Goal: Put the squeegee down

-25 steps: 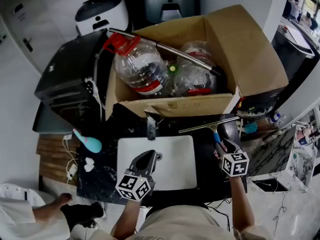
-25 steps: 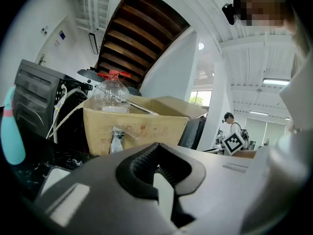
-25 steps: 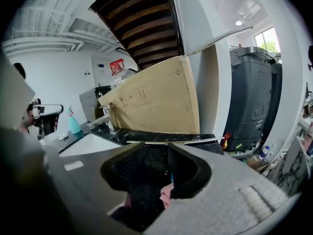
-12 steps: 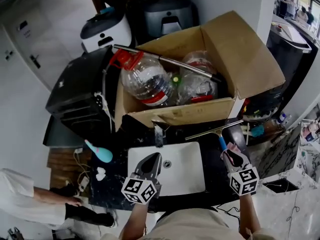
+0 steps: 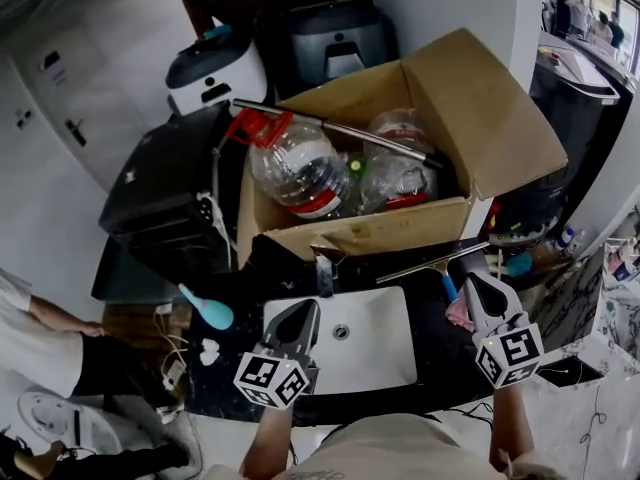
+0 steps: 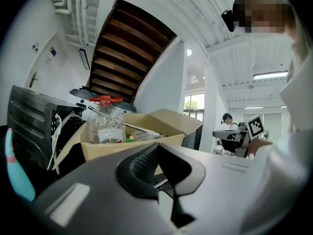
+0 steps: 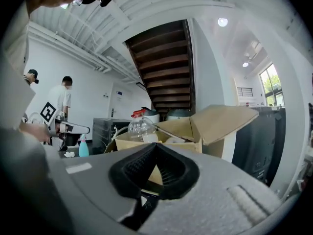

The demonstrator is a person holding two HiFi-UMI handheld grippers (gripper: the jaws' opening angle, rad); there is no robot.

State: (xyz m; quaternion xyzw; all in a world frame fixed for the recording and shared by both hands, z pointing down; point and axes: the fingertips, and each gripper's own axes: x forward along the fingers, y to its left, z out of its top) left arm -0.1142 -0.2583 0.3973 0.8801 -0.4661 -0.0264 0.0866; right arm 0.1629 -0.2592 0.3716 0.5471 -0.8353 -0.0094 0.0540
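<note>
1. Cardboard made up the big open box [image 5: 480,98] at the back of the dark counter [image 5: 435,353]. A clear, red-capped water jug [image 5: 292,163] and a long metal rod [image 5: 330,125] sat in it.
2. The squeegee [image 5: 432,262] lay flat on the counter between the box's front wall and the white sink [image 5: 375,343]. Its blue handle pointed toward the person.
3. The right claw [image 5: 474,279] was just beside that handle and had no hold on it. The right gripper view showed its jaws pressed fully together with nothing between them.
4. The left claw [image 5: 305,311] hung over the sink's left part. Its jaws were likewise closed tip to tip and empty.
5. A faucet [image 5: 323,271] stood behind the sink.
6. A teal bottle [image 5: 210,311] lay on the counter to the sink's left.
</note>
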